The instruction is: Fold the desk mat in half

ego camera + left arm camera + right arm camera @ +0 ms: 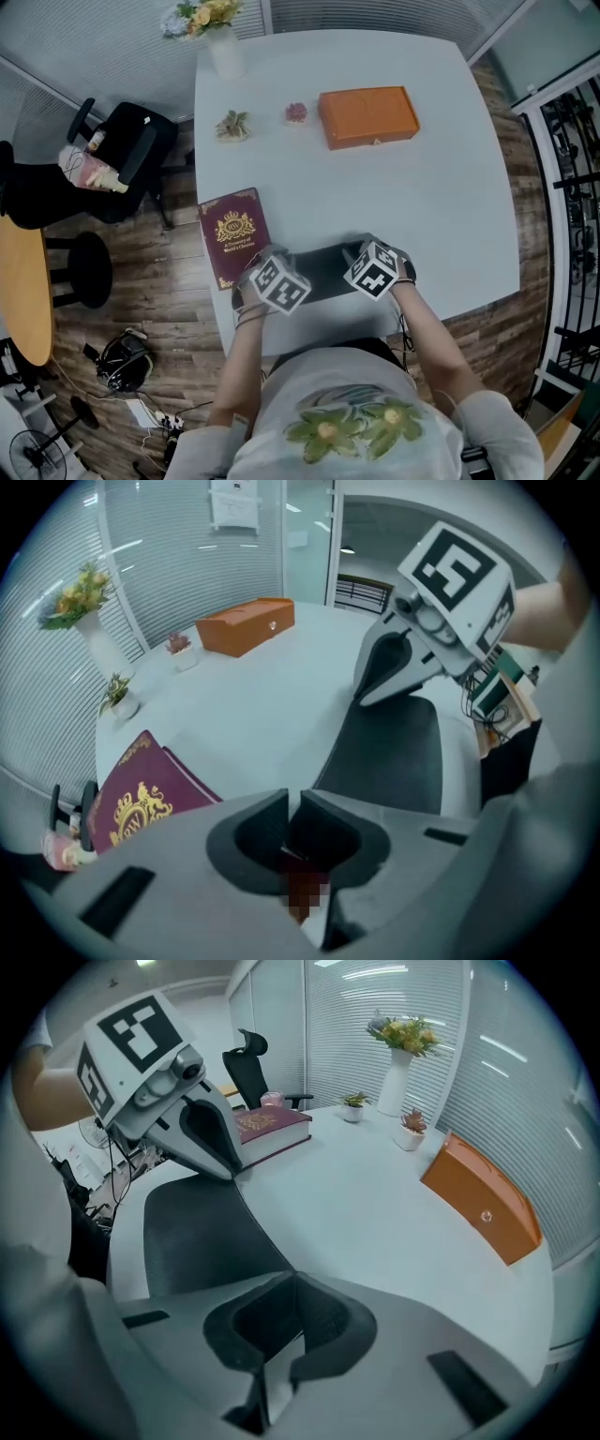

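Both claws are closed. The left claw [294, 799] has its jaws drawn together to a thin slit, and the far edge of the desk mat [323, 272] runs straight into that slit, so the claw appears to pinch the mat at its left end. The right claw [294, 1279] is likewise closed, with the same edge of the mat leading into its tips at the right end. Each claw points steeply downward onto the mat, and each gripper view shows the opposite claw with its tip on the mat's far corner.

The desk mat is dark grey. It lies as a narrow strip along the near edge of the white tabletop [450, 206], directly in front of the person, spanning from one claw to the other. Whether it is already doubled over cannot be determined.

A maroon book [234, 236] with a gold crest lies just beside the mat's left end, at the left edge of the tabletop. An orange box [367, 116] sits well apart on the far half. Left of it stand a small pink plant [296, 113] and a small green plant [232, 124]. A white vase [225, 52] with flowers stands at the far left corner.

A black office chair [131, 155] stands on the wooden floor [150, 272] to the left of the tabletop.
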`<state>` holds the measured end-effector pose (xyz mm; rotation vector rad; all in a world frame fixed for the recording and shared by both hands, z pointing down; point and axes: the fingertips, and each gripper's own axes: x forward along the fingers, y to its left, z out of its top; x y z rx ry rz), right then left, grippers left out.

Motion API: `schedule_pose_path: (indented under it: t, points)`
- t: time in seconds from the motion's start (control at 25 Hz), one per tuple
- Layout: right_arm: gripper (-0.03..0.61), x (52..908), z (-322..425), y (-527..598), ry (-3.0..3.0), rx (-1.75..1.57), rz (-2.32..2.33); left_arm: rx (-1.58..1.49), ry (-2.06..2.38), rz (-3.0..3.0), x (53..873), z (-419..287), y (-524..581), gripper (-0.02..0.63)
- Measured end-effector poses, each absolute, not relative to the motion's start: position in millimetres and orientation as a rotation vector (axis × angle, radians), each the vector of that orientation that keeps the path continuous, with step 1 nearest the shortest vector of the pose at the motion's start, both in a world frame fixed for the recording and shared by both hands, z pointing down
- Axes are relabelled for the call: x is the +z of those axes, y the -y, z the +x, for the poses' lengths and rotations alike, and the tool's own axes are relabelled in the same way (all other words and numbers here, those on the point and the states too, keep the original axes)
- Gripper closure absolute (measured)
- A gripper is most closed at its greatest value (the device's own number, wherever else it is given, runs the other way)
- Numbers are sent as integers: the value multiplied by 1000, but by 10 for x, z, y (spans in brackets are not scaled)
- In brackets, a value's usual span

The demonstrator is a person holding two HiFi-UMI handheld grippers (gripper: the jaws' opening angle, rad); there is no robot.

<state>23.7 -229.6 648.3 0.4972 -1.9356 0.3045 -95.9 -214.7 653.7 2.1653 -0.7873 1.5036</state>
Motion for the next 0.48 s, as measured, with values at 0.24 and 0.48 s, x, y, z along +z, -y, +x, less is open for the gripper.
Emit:
schedule_pose_path:
  t: [0.24, 0.48]
  points:
    - [560, 6580, 233, 2268, 1912, 322, 502, 1229, 942, 2107, 6385, -967, 2282, 515]
    - [558, 6499, 225, 2302, 1932, 354, 542, 1050, 1030, 2139, 6182, -1009, 2388, 517]
